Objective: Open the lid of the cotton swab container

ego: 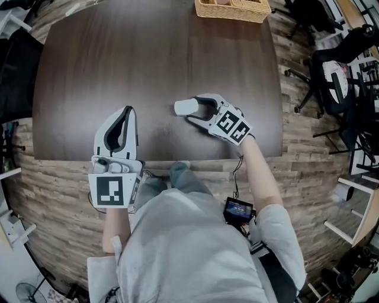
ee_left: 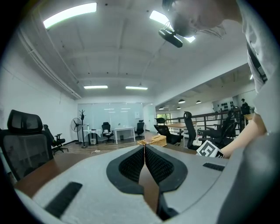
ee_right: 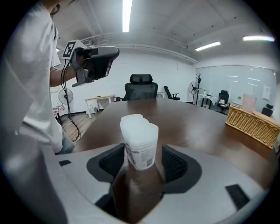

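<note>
I see a big dark brown table (ego: 148, 59) with a smooth, shiny top. It stands on a floor (ego: 59, 195) of pale wood strips. A woven basket (ego: 233, 9) sits at the far edge of the table, and the top of the picture cuts it off. Black office chairs (ego: 340, 77) stand off to the right. The room is large and white, with long ceiling lights (ee_left: 70, 14) and a standing fan (ee_left: 81, 127) far back by a glass wall.

The cotton swab container (ee_right: 140, 140) is white and stands on the table, right of the middle. My right gripper (ego: 200, 110) is down on the table with its jaws partly apart, one on each side of the container. One pad looks to be touching it, and I see a thin strip of table between it and the other pad. I cannot tell if the jaws press on it. The lid looks to be down on top, but it is all white and its edge is hard to make out.

My left gripper (ee_left: 144, 153) is up by the near edge of the table. Its jaws are closed together with nothing between them.

The print on the container's label is too small to read
</note>
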Demonstrator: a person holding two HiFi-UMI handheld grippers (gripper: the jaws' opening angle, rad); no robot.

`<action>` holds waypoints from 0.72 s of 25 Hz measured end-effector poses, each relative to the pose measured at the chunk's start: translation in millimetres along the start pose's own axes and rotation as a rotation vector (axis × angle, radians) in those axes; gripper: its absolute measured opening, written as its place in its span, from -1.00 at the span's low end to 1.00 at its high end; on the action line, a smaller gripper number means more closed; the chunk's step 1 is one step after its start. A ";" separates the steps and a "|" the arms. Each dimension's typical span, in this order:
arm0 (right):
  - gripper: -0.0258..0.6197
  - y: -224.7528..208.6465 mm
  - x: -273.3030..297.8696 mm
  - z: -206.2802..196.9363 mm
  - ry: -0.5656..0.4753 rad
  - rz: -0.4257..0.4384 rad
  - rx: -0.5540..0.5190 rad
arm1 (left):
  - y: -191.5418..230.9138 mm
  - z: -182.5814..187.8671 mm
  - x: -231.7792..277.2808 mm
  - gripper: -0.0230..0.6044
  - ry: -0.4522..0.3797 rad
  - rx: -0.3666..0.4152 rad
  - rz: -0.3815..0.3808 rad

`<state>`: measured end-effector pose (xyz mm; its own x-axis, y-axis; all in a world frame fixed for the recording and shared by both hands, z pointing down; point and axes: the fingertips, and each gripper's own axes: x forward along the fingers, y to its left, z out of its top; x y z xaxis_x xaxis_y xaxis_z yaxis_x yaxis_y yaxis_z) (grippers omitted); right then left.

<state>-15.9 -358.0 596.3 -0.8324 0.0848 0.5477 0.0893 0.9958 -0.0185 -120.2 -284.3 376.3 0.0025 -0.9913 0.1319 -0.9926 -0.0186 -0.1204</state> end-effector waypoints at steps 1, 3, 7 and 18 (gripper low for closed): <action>-0.20 1.1 2.7 0.9 -0.001 0.008 -0.001 | 0.9 -0.8 0.2 -0.89 0.002 -0.001 0.002; -0.20 3.7 7.0 3.1 -0.009 0.019 0.004 | 1.8 -2.0 0.8 -0.89 0.006 -0.002 0.005; -0.20 4.6 11.8 4.5 -0.035 0.006 0.019 | 1.6 -3.5 2.7 -0.89 0.013 -0.001 0.004; -0.20 12.6 4.9 0.1 -0.046 -0.127 0.142 | 4.9 -7.3 0.9 -0.89 0.012 -0.001 0.009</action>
<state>-19.0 -345.0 598.6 -0.8565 -0.0438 0.5144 -0.0935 0.9931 -0.0711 -125.9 -284.3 383.0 -0.0080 -0.9897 0.1428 -0.9926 -0.0094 -0.1210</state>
